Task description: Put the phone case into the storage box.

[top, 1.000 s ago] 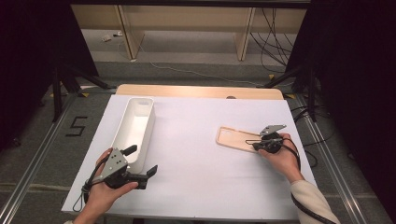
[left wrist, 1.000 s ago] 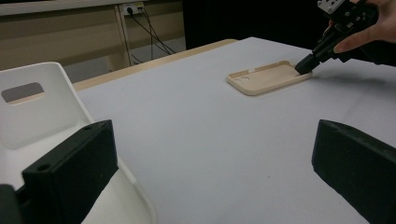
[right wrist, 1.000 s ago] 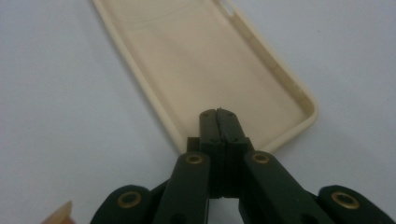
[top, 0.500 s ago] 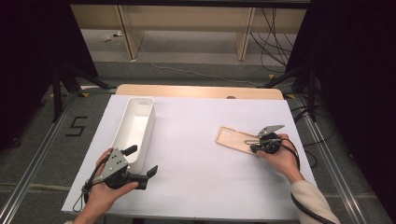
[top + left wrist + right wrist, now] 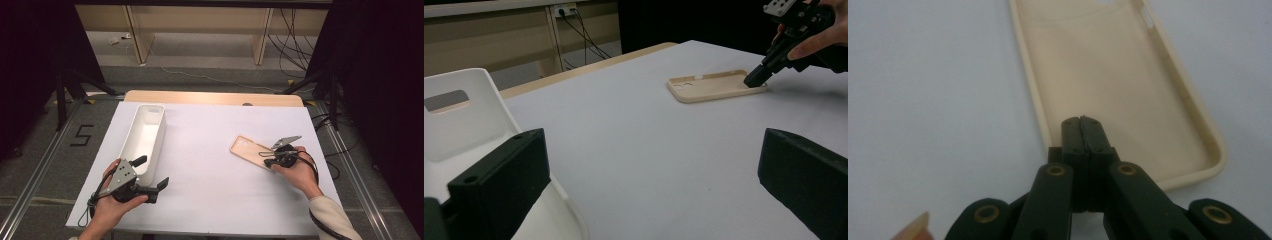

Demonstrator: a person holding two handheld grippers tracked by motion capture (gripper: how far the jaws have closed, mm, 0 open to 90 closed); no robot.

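Nearest the person, the left tongs (image 5: 152,172) hover low over the white tabletop (image 5: 210,150) with their jaws spread wide and nothing between them, just beside the near end of the white bin (image 5: 142,137). Farther out on the right, the right tongs (image 5: 267,162) are closed, jaws pressed together, their tips resting inside the near end of the beige phone case (image 5: 250,150), which lies flat and open side up on the tabletop.

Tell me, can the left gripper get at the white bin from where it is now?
Probably yes. The left gripper is open right beside the near end of the white bin, with nothing between them. The right gripper is off at the phone case.
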